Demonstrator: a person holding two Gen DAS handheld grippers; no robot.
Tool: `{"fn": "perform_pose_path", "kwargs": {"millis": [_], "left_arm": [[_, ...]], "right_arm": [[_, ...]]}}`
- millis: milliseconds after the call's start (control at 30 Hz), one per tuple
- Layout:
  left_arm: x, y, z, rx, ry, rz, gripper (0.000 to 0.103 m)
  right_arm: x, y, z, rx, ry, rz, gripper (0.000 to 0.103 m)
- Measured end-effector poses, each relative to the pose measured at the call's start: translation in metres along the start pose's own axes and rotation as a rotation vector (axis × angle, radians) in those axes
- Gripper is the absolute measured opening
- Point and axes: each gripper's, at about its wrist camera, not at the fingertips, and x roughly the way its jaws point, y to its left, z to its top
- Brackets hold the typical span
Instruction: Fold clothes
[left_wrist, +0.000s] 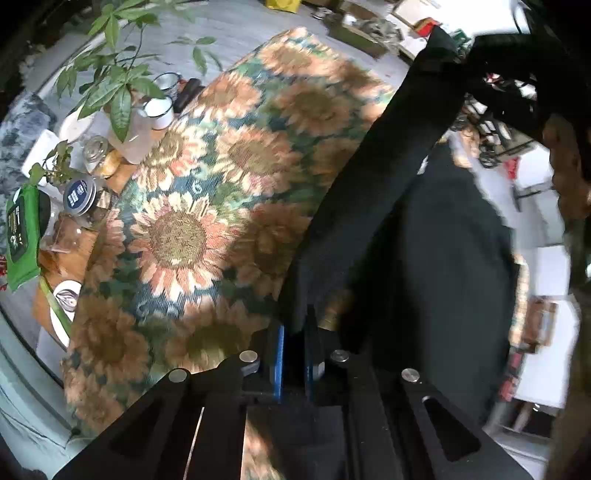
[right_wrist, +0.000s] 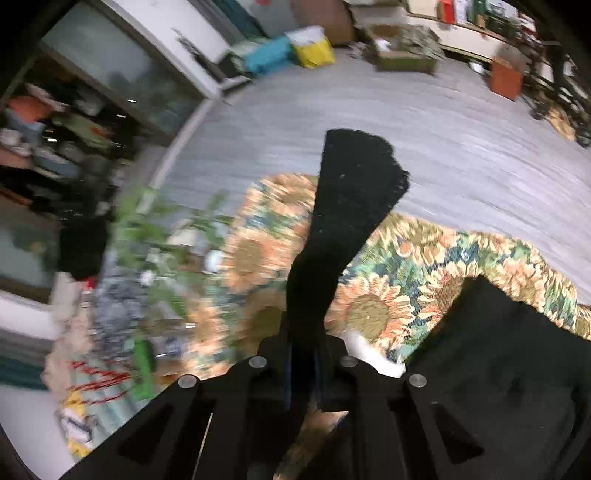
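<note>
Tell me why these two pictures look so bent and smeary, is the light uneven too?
Left wrist view: fisheye bends the edges; dappled sun and shadow cross the sunflower cloth, and the right side smears. Right wrist view: motion blur smears the plant and clutter at left, while the black garment stays fairly crisp.

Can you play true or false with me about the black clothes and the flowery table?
1. Both grippers are pinching black cloth. True: the left gripper and the right gripper are each shut on the black garment.
2. The tablecloth has sunflowers on it. True.
3. The garment is white. False: it is black.
4. The garment lies neatly folded. False: part of it hangs lifted between the grippers.
5. A leafy plant stands beside the tablecloth. True.
</note>
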Motion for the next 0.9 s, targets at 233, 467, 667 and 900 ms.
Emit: {"fn": "perform_pose_path", "kwargs": {"millis": [233,467,667,900], "left_arm": [[-0.026,-0.108,-0.03,0.211,0.017,-0.14,0.008],[0.012,-0.163,-0.072,0.305,0.224,-0.266,0.05],[-0.001,-0.092,-0.071,0.122,0.167,-0.087,0.061],[0.017,-0.05,-0.094,0.038,0.127,0.001,0.061]], "right_arm": [[-0.075,-0.047,-0.02,-0.04,-0.076,-0.062,0.011],[-0.081,-0.199,-0.083,0.29,0.038,-0.245,0.051],[-0.095,-0.247,-0.18,0.384,0.117,-0.168,0.052],[-0.075,-0.222,-0.28,0.367,0.226,0.022,0.055]]}}
